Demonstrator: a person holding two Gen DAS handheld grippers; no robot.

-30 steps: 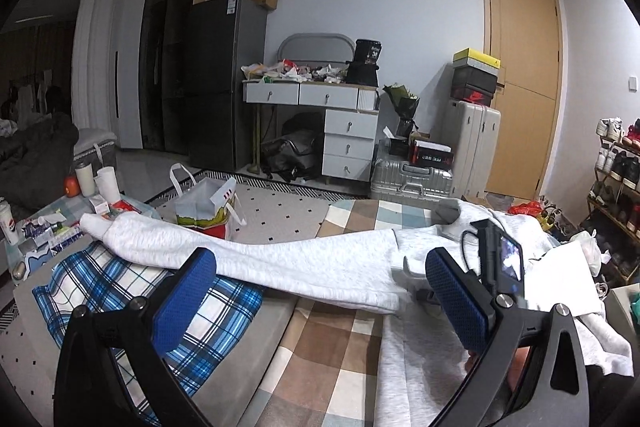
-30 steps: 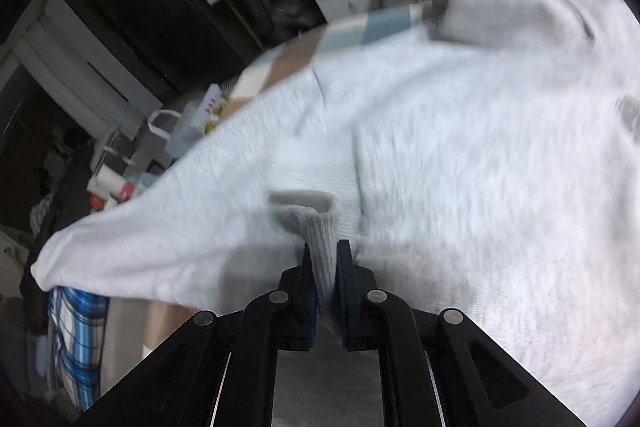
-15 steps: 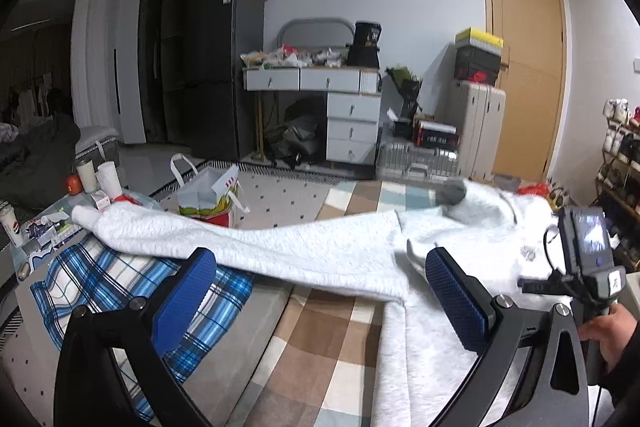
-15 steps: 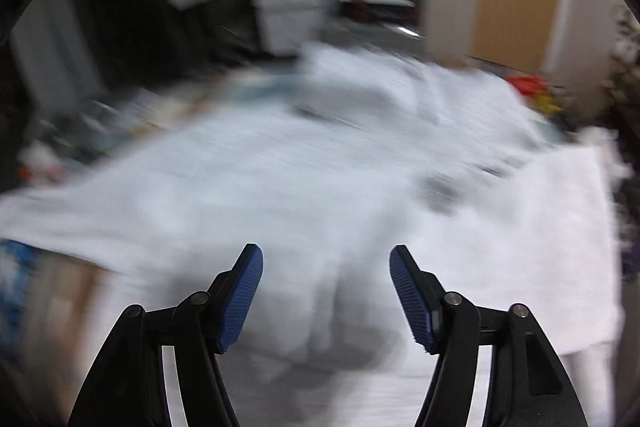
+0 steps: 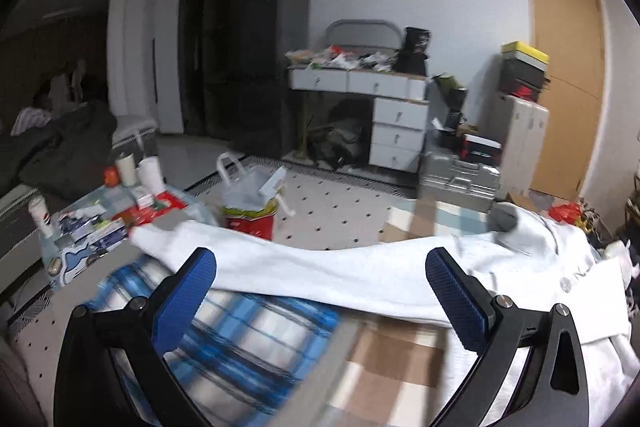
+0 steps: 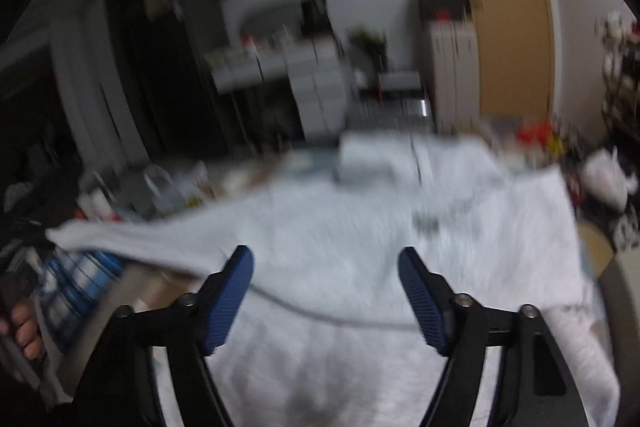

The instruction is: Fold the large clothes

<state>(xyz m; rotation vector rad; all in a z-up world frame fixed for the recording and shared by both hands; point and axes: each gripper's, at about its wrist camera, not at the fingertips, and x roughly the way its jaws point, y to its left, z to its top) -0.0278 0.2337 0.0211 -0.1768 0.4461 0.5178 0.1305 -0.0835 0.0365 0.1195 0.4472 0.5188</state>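
A large white sweatshirt [image 5: 520, 291] lies spread on a checked blanket [image 5: 400, 359], one long sleeve [image 5: 280, 267] stretched left over a blue plaid cloth [image 5: 248, 339]. My left gripper [image 5: 320, 287] hovers open above that sleeve, nothing between its blue pads. In the blurred right wrist view the same sweatshirt [image 6: 360, 227] fills the middle. My right gripper [image 6: 326, 287] is lifted over it, its jaws opening wide and empty. A hand [image 6: 20, 327] shows at the left edge.
A low table [image 5: 92, 223] with cups and packets sits at the left. A red and white bag [image 5: 252, 203] stands on the dotted rug. White desk drawers [image 5: 396, 123], suitcases [image 5: 520, 135] and a wooden door [image 5: 568, 87] line the far wall.
My right gripper let go of the sweatshirt cuff, opened wide and rose away from the cloth. My left gripper shifted left, toward the stretched sleeve and plaid cloth.
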